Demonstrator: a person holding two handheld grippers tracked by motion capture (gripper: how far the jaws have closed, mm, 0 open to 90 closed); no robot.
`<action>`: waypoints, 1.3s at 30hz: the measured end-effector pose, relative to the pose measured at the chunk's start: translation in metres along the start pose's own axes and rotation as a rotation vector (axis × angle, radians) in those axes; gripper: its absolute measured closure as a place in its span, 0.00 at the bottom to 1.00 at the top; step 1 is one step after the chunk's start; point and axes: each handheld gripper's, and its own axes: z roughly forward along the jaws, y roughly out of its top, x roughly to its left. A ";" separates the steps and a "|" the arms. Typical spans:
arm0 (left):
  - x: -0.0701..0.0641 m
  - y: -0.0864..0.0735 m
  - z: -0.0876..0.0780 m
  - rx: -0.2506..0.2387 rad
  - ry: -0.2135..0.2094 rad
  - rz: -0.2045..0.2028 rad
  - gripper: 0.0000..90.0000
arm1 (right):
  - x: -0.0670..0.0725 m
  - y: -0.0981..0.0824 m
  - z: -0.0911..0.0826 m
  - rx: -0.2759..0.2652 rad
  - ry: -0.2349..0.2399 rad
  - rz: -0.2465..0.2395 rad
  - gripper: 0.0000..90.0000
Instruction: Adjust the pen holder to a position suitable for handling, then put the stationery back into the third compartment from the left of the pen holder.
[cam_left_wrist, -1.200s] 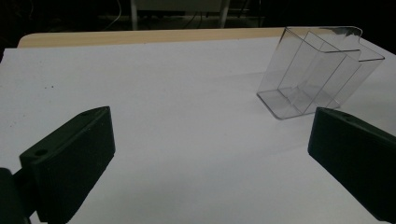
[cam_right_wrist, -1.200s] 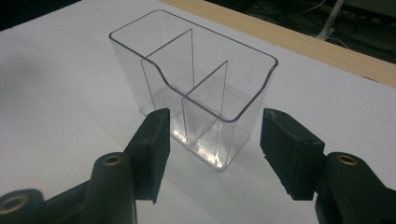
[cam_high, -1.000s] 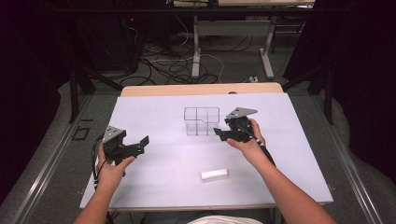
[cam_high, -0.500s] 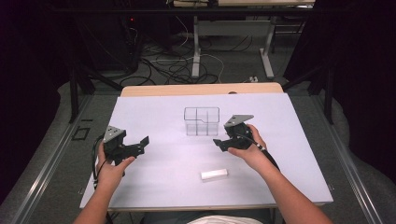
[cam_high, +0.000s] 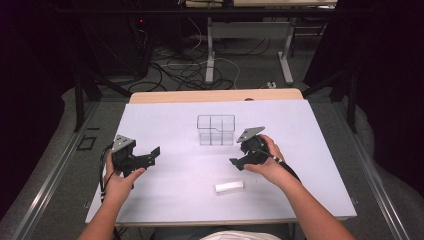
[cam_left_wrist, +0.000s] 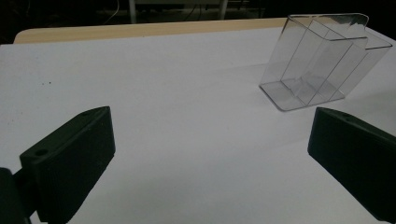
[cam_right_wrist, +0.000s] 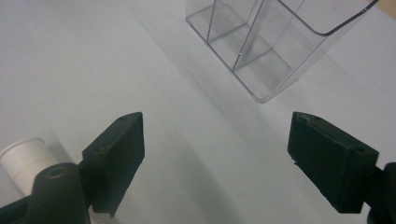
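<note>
right gripper (cam_high: 239, 163) jaws apart, nothing between them, hovering right of the table's (cam_high: 165, 120) centre. left gripper (cam_high: 152, 155) jaws also apart, empty, by the left edge. white tube (cam_high: 229, 187) lies flat near the front edge, just in front of right gripper. clear divided box (cam_high: 216, 130) upright past the centre, towards the far edge.
</note>
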 end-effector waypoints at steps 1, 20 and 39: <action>0.000 0.000 0.000 0.001 -0.001 0.002 0.01 | 0.000 0.000 0.000 0.011 0.006 -0.021 0.18; -0.004 -0.002 0.003 0.025 -0.013 0.013 0.01 | 0.011 0.001 0.005 0.109 0.102 -0.264 0.39; -0.017 -0.004 0.008 0.063 -0.036 0.064 0.02 | 0.035 0.000 0.006 0.139 0.173 -0.356 0.53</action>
